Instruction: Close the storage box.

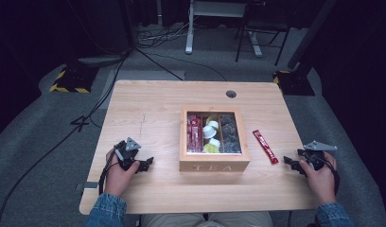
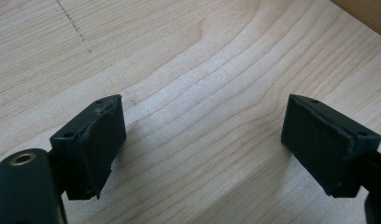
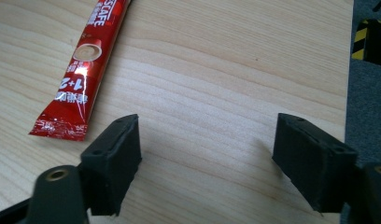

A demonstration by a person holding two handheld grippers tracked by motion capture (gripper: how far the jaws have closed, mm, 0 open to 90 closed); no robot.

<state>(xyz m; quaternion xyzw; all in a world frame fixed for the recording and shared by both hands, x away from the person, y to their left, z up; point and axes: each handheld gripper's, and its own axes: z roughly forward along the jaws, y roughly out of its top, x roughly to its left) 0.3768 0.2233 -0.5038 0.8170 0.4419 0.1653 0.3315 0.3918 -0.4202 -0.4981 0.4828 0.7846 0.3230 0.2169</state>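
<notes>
A wooden tea box [image 1: 214,164] marked TEA stands at the middle of the table, its clear lid down over red sachets, white and yellow cups and dark packets. A red coffee stick sachet [image 1: 265,146] [image 3: 86,65] lies flat just right of the box. My left gripper [image 1: 147,163] [image 2: 202,149] rests on the table left of the box, jaws open, nothing between them. My right gripper [image 1: 288,162] [image 3: 205,158] sits near the table's right edge, open and empty, with the sachet's near end just ahead and to the left of its jaws.
The light wooden table [image 1: 153,109] has a round cable hole [image 1: 231,93] at the back. Its right edge [image 3: 347,93] lies close to the right gripper. Grey carpet, cables and furniture legs [image 1: 188,33] lie beyond the table.
</notes>
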